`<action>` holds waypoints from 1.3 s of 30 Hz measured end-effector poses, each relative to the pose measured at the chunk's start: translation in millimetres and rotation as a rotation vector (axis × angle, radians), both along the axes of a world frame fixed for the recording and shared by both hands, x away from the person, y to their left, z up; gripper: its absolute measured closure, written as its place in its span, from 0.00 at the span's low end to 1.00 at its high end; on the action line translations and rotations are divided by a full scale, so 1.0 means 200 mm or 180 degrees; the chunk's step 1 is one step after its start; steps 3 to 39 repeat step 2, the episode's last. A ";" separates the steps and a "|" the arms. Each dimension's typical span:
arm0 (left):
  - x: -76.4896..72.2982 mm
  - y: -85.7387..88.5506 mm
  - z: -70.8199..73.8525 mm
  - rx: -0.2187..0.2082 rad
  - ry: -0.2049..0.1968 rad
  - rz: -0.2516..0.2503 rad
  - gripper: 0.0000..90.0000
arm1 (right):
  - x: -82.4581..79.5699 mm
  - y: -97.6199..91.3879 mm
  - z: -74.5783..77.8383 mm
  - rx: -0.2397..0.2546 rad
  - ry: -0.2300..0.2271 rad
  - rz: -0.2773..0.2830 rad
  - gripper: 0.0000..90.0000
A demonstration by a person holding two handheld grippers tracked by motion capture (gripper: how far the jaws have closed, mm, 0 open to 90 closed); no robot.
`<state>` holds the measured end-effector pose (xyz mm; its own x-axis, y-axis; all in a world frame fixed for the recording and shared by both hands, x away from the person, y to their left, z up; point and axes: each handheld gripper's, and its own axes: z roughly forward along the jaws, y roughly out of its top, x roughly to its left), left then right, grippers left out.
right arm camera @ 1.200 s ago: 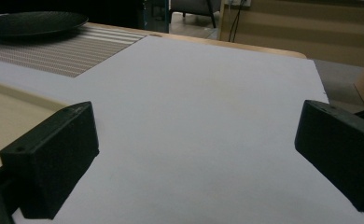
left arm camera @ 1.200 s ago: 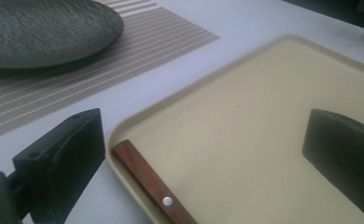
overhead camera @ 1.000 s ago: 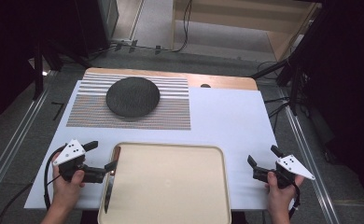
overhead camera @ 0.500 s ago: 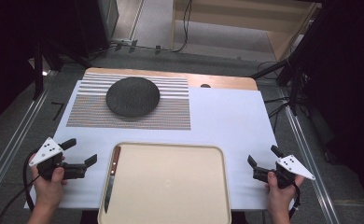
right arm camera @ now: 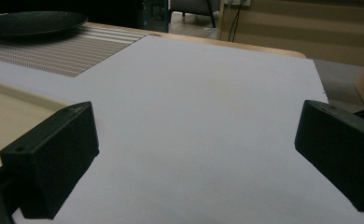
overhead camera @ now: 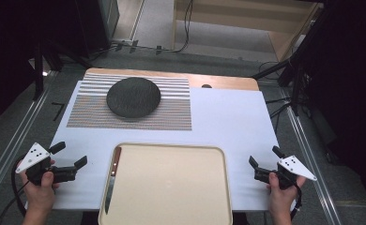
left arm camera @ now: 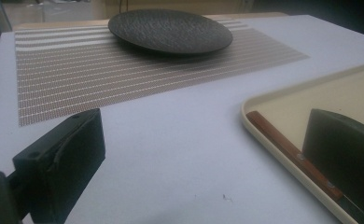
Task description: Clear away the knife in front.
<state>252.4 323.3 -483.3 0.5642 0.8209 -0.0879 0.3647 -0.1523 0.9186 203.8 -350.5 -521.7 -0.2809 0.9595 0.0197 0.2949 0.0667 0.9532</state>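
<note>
Along the tray's (overhead camera: 171, 187) left edge lies a knife (overhead camera: 111, 180), its blade tip hard to make out. Beyond sits a dark plate (overhead camera: 133, 97) on a striped mat (overhead camera: 171, 110). Left gripper (overhead camera: 68, 157) and right gripper (overhead camera: 262, 157) flank the tray, both released, empty.

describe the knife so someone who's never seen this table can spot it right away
Start at the big beige tray at the near edge of the table, between the two grippers. The knife lies flat inside it, along its left rim, handle pointing away from the person and blade toward them. Its brown wooden handle and slim shape set it apart from the round dark plate on the striped mat farther back.
</note>
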 end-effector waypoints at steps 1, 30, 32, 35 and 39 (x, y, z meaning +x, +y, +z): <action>0.00 -0.01 0.00 0.0021 -0.0004 -0.0012 0.00 | 0.00 0.00 0.00 0.0002 0.0000 -0.0001 0.00; 0.00 -0.01 0.00 0.0025 -0.0007 -0.0014 0.00 | 0.00 0.00 0.00 0.0005 0.0003 -0.0002 0.00; 0.00 -0.01 0.00 0.0025 -0.0007 -0.0014 0.00 | 0.00 0.00 0.00 0.0005 0.0003 -0.0002 0.00; 0.00 -0.01 0.00 0.0025 -0.0007 -0.0014 0.00 | 0.00 0.00 0.00 0.0005 0.0003 -0.0002 0.00; 0.00 -0.01 0.00 0.0025 -0.0007 -0.0014 0.00 | 0.00 0.00 0.00 0.0005 0.0003 -0.0002 0.00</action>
